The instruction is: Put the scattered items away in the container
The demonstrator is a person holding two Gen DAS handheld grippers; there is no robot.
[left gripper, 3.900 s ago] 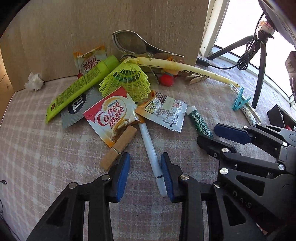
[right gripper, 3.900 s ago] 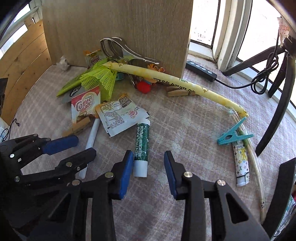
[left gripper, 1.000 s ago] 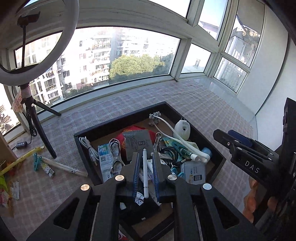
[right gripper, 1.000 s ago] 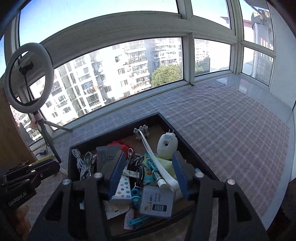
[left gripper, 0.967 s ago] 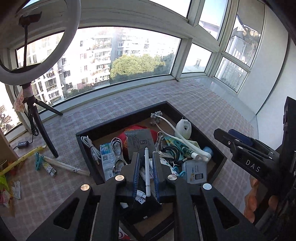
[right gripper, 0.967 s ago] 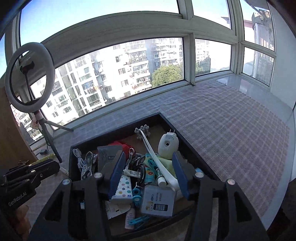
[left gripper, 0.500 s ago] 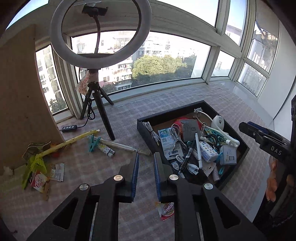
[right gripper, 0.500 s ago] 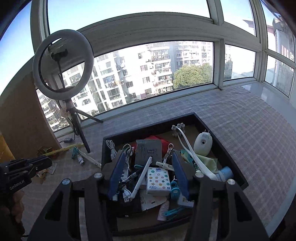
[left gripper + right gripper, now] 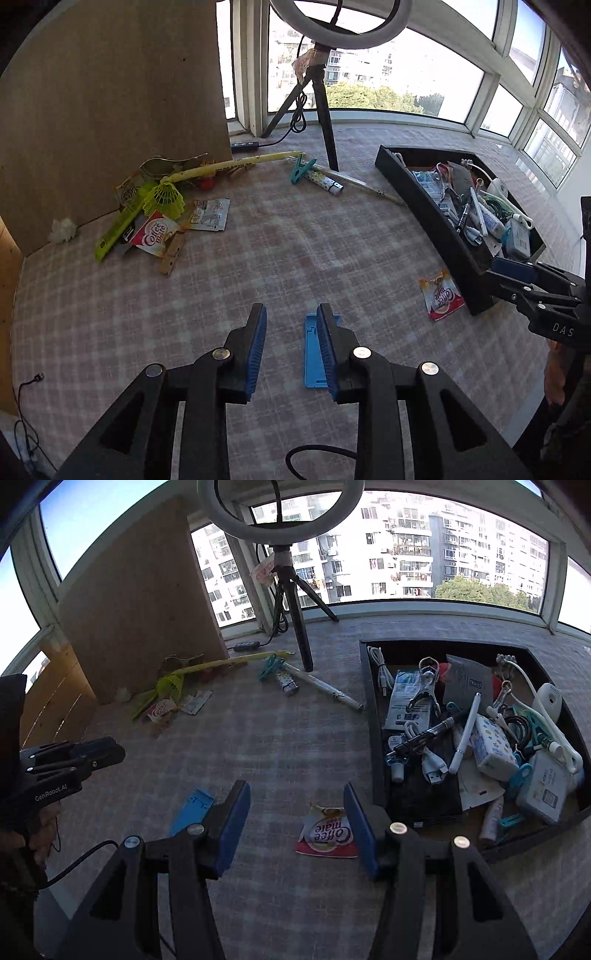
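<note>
Left wrist view first: we hold our left tongs (image 9: 291, 325) low over the checked table (image 9: 280, 243), pads spread apart and gripping nothing. A flat blue plastic piece (image 9: 312, 354) lies on the cloth just beside the right-hand pad, partly hidden by it. Ahead and to the left, against the wooden board (image 9: 110, 92), sits the scattered heap: a Coffee mate sachet (image 9: 155, 234), a wooden clothespin (image 9: 171, 254) touching it, a yellow-green shuttlecock (image 9: 164, 197), a green tube (image 9: 116, 230), a white printed sachet (image 9: 208, 219) and a crumpled tissue (image 9: 62, 230) off to the side. Further back we see a teal clothespin (image 9: 303, 170) near the foot of the ring-light tripod (image 9: 325, 110).

Over on the right wrist view, our right tongs (image 9: 297, 812) are wide apart too, empty, hovering above a second Coffee mate sachet (image 9: 328, 834) that lies on the table just outside the black tray (image 9: 373, 716). The tray is crowded: a white pen (image 9: 465, 734) lies across the pile, next to a dotted tissue pack (image 9: 493, 747), a metal clip (image 9: 424, 690), a white cable (image 9: 382, 672) and a round white gadget (image 9: 550, 701). The left tongs appear at the left edge of this view, well apart from the tray.
</note>
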